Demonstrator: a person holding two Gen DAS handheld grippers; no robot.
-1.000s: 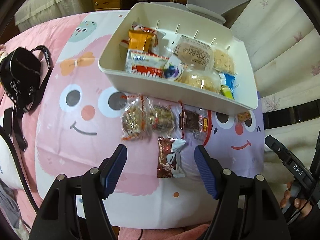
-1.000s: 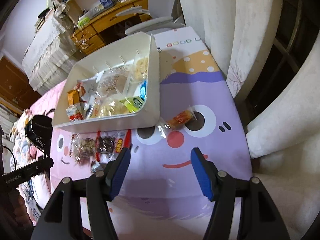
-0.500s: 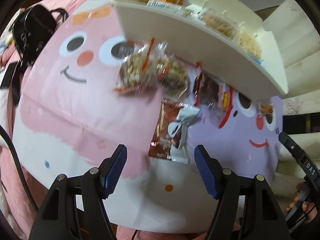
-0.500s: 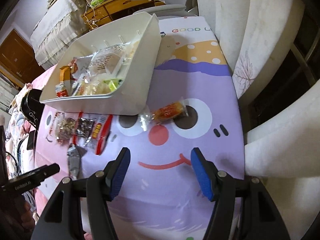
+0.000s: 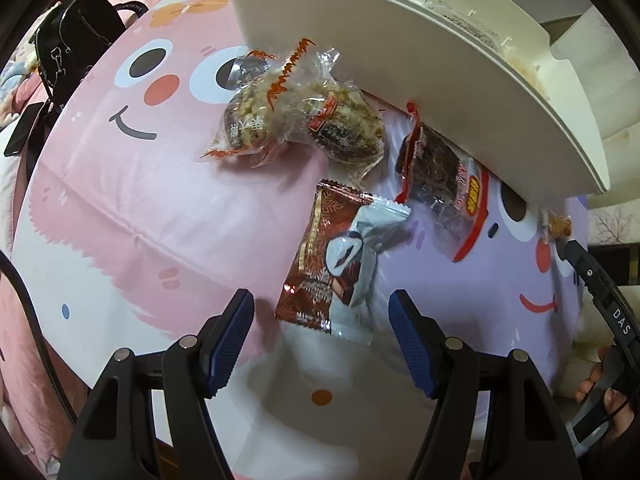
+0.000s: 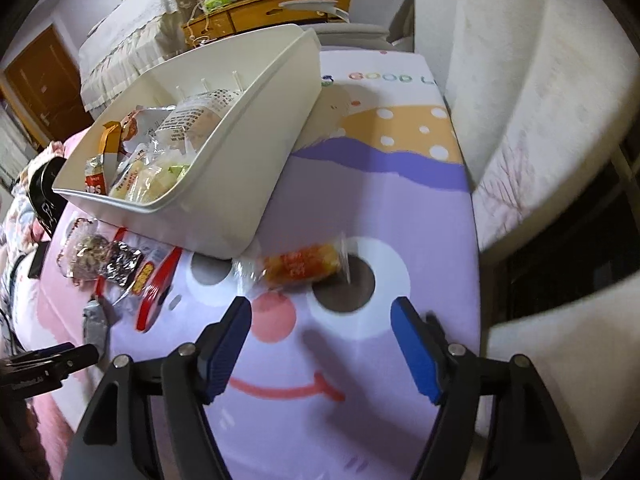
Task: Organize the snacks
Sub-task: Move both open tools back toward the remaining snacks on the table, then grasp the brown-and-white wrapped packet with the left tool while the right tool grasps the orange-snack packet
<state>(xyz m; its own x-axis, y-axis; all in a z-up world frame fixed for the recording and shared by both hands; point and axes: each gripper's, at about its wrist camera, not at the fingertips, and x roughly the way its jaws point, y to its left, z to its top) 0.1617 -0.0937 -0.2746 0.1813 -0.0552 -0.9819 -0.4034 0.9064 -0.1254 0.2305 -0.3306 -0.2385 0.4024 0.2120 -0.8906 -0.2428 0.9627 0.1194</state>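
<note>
A white bin holding several snacks stands on the cartoon tablecloth; it also shows in the right wrist view. My left gripper is open, low over a brown-and-silver chocolate packet lying between its fingers. Two clear nut-cluster packets and a dark red-edged packet lie beyond it, by the bin wall. My right gripper is open, just short of an orange snack packet lying in front of the bin.
A black handbag and a phone lie at the left table edge. White curtains hang close on the right. A wooden dresser and a chair stand behind the table.
Both grippers have moved down and forward. The left one has closed in on the chocolate packet, the right one on the orange packet. Both stay open.
</note>
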